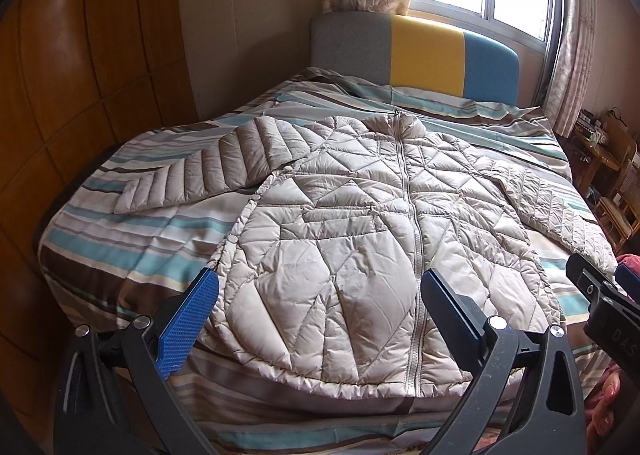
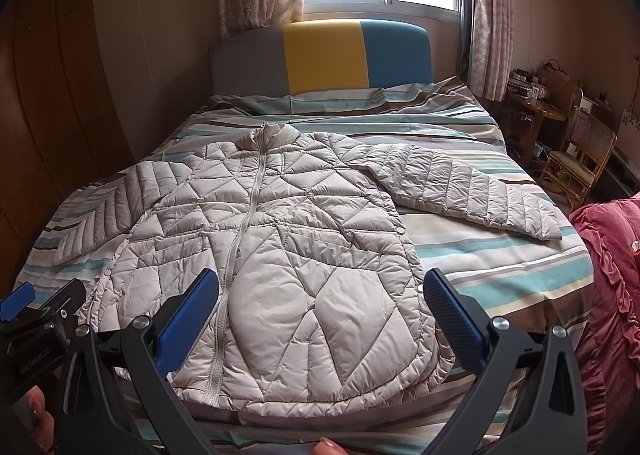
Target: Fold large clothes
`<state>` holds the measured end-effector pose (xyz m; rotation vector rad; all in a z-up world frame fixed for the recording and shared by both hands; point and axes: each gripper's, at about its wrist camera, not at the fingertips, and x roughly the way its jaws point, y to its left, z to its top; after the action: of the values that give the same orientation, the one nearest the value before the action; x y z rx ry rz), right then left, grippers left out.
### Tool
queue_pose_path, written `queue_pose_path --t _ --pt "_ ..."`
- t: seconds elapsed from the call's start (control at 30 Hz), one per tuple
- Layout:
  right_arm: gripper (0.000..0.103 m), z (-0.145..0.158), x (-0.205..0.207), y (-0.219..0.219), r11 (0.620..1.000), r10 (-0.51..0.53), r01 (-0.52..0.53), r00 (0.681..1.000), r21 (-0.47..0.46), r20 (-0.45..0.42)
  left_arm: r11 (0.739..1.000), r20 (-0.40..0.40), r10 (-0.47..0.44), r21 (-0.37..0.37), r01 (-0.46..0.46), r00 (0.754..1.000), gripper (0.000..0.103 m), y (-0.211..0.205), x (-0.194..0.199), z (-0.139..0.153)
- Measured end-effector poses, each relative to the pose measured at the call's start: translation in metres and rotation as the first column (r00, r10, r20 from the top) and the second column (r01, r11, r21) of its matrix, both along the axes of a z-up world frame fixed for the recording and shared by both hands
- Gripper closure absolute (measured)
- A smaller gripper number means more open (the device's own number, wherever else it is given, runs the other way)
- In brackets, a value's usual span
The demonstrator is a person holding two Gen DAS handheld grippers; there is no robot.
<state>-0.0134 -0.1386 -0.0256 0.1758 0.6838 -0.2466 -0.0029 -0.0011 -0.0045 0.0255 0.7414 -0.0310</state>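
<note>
A beige quilted puffer jacket (image 1: 360,223) (image 2: 280,247) lies flat and face up on the bed, zipped, collar toward the headboard. Both sleeves are spread out: the left sleeve (image 1: 200,171) and the right sleeve (image 2: 472,191) rest on the cover. My left gripper (image 1: 320,295) is open and hovers over the jacket's hem, holding nothing. My right gripper (image 2: 322,295) is also open above the hem's right half, empty. Each gripper shows at the edge of the other's view: the right one (image 1: 600,295), the left one (image 2: 36,315).
The bed has a striped cover (image 1: 120,239) (image 2: 500,271) and a grey, yellow and blue headboard (image 1: 420,51). A wooden wardrobe (image 1: 60,95) stands on the left. Rattan chairs (image 2: 580,159) and a small table are on the right. A red ruffled cloth (image 2: 608,295) lies at the right edge.
</note>
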Motion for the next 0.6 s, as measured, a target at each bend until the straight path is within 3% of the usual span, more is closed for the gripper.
queue_pose_path --t 0.6 --pt "0.002 -0.0051 0.0023 -0.0020 1.000 0.001 -0.001 1.000 0.009 -0.017 1.000 0.001 -0.006 -0.004 0.006 1.000 0.003 -0.0020 -0.0001 -0.0009"
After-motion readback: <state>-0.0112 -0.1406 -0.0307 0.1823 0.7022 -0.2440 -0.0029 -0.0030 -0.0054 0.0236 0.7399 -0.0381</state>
